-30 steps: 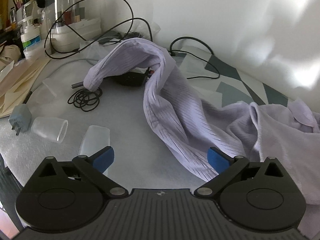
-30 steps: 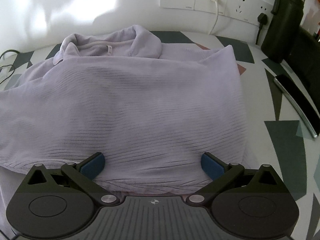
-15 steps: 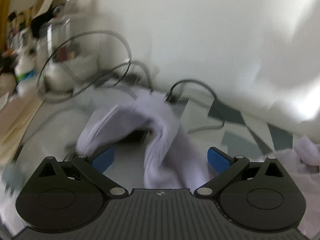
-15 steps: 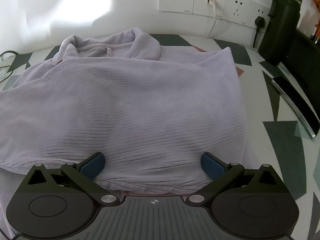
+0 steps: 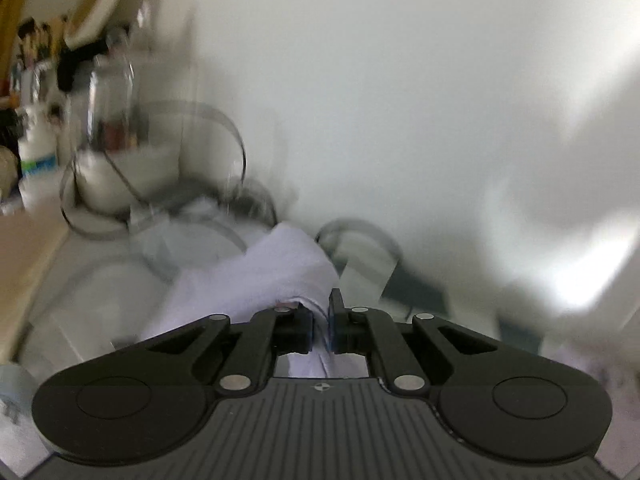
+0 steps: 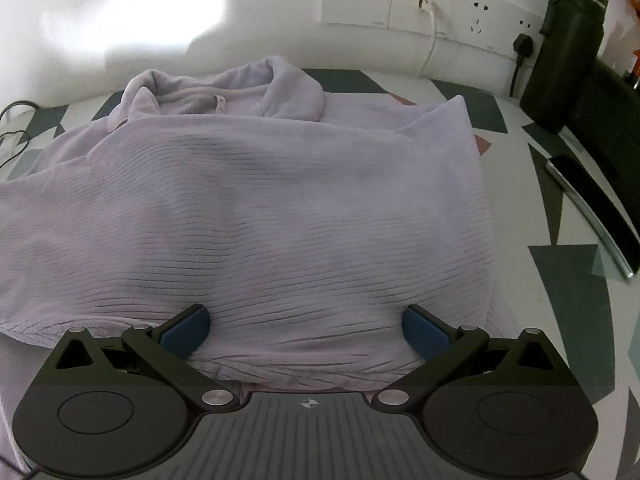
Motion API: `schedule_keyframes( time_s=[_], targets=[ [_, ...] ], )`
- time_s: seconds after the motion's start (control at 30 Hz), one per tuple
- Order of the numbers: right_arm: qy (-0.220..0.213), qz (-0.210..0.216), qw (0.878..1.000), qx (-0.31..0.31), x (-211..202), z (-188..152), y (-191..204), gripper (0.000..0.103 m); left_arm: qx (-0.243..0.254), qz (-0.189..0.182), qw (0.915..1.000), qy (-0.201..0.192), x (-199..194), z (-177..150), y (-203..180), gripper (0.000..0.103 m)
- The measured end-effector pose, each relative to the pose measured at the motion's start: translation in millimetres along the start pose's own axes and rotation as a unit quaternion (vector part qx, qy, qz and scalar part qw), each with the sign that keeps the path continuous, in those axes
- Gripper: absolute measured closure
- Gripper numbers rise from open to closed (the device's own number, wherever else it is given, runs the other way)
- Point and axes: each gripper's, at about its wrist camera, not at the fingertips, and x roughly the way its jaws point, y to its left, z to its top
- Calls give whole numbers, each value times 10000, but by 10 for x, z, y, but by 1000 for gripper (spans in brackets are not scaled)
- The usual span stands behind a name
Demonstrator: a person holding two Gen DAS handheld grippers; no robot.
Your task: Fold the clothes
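- Lilac ribbed knit top [image 6: 256, 208]: it lies spread over the middle of the table with the grey-and-white triangle pattern [image 6: 568, 280], collar toward the back edge by the wall, hem toward the near edge. One long part, probably a sleeve [image 5: 276, 272], runs off toward the left end of the table.
- Left gripper [image 5: 320, 326]: its jaws are closed tight on a fold of that sleeve; lilac cloth bunches just ahead of the pads and shows between them. The view is smeared, so how deep the bite goes cannot be told.
- Right gripper [image 6: 306, 330]: its blue pads stand wide apart over the hem at the near edge, holding nothing; whether they touch the cloth cannot be told.
- Step in hand, as I judge it: carrying the sleeve up and across to lay it over the body.
- To do it well: lift until the sleeve hangs free of the table, then bring it toward the middle in one smooth arc, keeping the fold line along the shoulder seam.
- The right gripper would help by pressing the hem down so the body does not drag along.
- Dark cables [image 5: 224, 152] and blurred jars [image 5: 108, 152] crowd the back left corner; keep the sleeve from snagging them.
- The dark bottle [image 6: 568, 52] at the back right corner stands well apart.
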Motion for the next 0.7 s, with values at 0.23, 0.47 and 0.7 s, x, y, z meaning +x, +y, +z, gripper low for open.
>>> schedule_keyframes(
  time_s=[0.23,0.47,0.7],
  targets=[
    [-57,-184,9996,-215,-56,81,5,1,463,-1068,9926,-357,-543,105,-526,96],
    [-494,-520,9974,118,-312,134,-351,1,1224,-2031,9714,-140,-603,-177,-1325,96],
    [-477,-719,9928,828,-369,-31,-879,1,2161,-2805,9339,503,-376,-886,-2123,96]
  ],
)
